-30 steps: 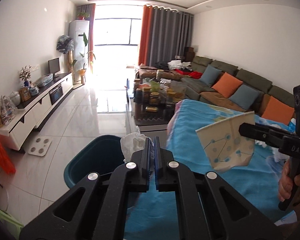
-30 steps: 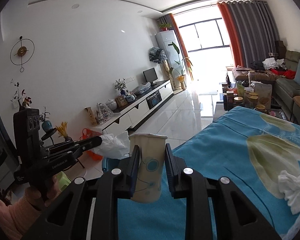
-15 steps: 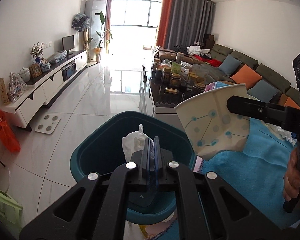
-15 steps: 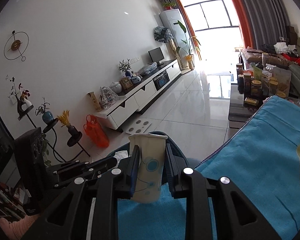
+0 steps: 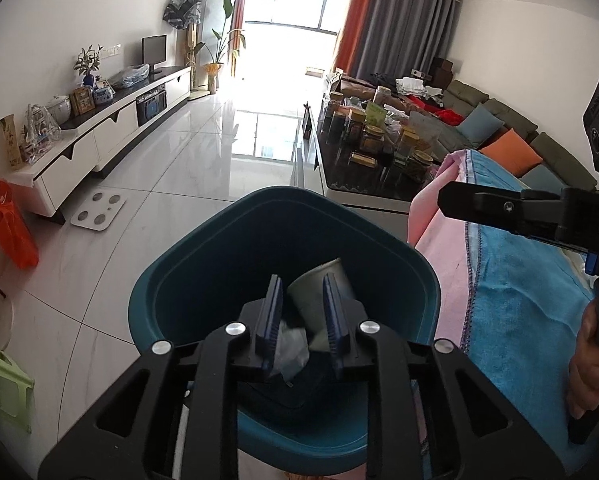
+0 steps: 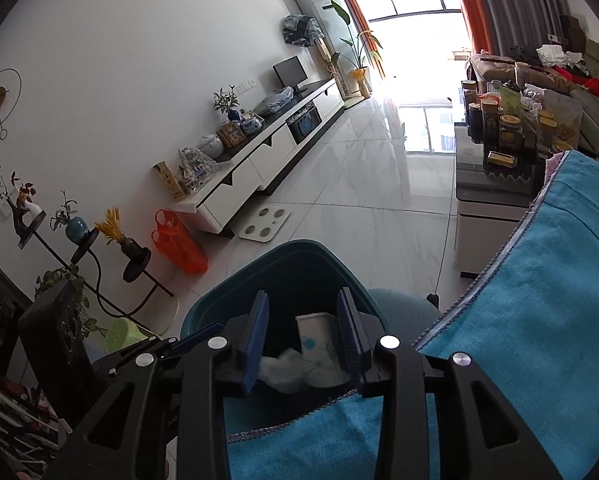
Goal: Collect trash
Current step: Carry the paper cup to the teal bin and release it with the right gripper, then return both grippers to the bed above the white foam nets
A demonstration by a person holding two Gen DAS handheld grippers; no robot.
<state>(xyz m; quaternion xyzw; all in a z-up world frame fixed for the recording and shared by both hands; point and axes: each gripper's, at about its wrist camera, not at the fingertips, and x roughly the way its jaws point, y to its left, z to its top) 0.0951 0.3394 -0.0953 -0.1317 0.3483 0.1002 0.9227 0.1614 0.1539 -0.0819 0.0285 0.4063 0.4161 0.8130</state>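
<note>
Both grippers over teal bin [image 5: 187, 280], jaws opening, nothing pinched; left gripper [image 5: 301, 320] spread, right gripper [image 6: 303, 336] spread wider; paper cup [image 6: 317, 340] and crumpled tissue [image 6: 283, 368] already inside bin, loose at bottom. Risks: clipping bin rim on pull-back, tipping bin off floor spot beside blue-cloth table [image 6: 539, 320]; snagging cloth edge hanging just beside bin; grippers bumping each other above bin.
</note>
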